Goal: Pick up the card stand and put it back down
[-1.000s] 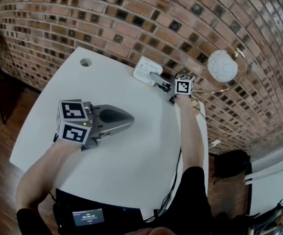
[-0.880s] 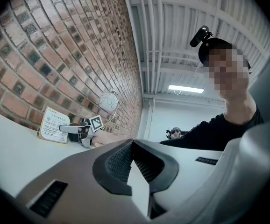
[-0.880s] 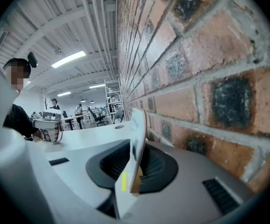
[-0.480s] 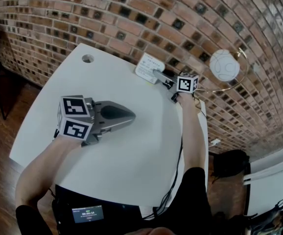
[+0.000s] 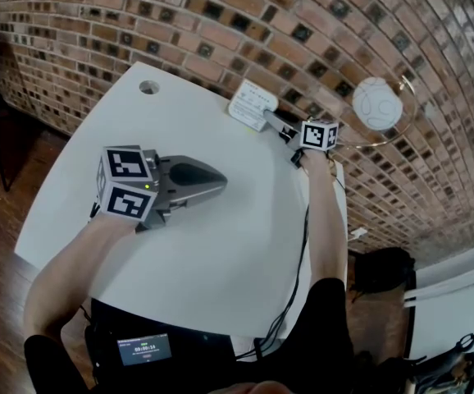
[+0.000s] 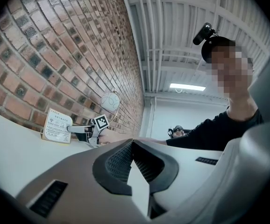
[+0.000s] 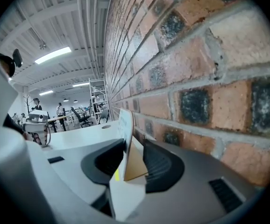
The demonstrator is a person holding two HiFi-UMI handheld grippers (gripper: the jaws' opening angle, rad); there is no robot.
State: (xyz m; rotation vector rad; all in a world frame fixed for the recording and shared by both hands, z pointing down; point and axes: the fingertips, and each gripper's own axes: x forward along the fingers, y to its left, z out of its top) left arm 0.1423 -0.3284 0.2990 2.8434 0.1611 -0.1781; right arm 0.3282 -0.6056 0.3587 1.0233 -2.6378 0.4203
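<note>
The white printed card stand [image 5: 252,105] stands at the far edge of the white counter [image 5: 221,253], close to the brick wall [image 5: 221,23]. It is between the opening jaws of the right hand-held gripper [image 5: 270,121]. The left hand-held gripper [image 5: 219,189] is at mid-counter, well apart, its jaws pressed together.

The card stand [image 7: 134,164] looks like matt cardboard; the counter [image 5: 221,245] is smooth and white, the brick wall [image 5: 221,23] rough.

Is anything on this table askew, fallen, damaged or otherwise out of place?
Nothing stands out. The card stand stands upright on the white table beside the brick wall, between the opening jaws of the right hand-held gripper.
</note>
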